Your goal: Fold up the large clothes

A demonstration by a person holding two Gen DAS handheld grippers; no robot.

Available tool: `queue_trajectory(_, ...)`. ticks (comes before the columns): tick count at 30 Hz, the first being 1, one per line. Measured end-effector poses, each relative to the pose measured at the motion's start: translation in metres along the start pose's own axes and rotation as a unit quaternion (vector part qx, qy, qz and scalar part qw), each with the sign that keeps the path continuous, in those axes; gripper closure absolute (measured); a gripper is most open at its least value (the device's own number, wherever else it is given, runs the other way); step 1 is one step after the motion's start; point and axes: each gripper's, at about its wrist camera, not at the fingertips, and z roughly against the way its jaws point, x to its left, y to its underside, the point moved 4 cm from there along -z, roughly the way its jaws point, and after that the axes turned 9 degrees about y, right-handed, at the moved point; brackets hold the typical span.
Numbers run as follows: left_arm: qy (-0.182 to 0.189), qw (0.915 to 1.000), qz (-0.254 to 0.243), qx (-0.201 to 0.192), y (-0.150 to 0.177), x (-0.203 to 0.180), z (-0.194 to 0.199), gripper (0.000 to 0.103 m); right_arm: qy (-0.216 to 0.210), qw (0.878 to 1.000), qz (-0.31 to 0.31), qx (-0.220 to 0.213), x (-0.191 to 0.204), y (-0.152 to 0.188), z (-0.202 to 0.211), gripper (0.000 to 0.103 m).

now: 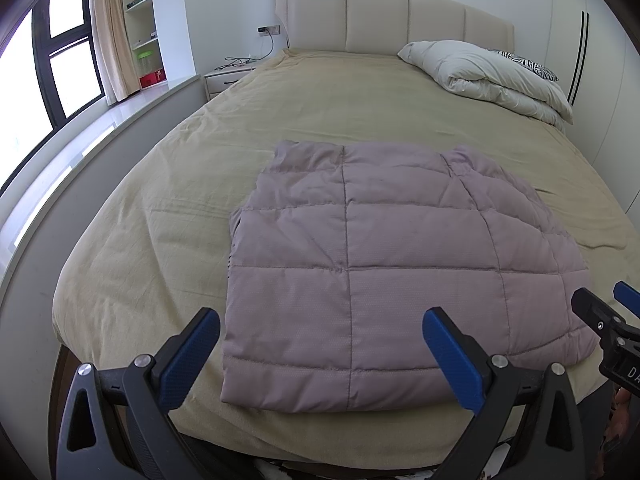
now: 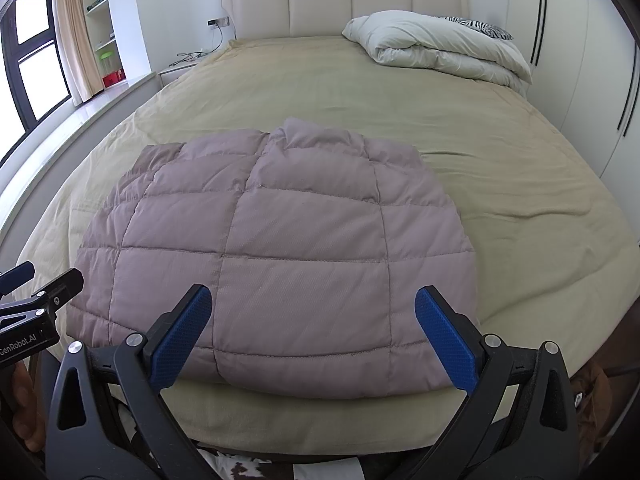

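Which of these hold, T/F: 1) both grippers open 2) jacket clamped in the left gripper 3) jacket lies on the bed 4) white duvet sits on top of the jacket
1) Left gripper and right gripper are both open: true.
2) The quilted jacket is clamped in the left gripper: false, nothing is between its fingers.
3) The jacket lies on the bed: true.
4) The white duvet sits on the jacket: false, it is apart, up by the headboard.
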Motion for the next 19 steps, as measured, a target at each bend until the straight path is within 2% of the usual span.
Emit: queue_trajectory(19, 0.008, 1.0, -0.003, -0.003, 0.0033, 0.0015, -0.0012, 0.0, 0.0, 1.0, -0.001, 0.004, 0.0009, 0.0042, -0.0023, 0.0)
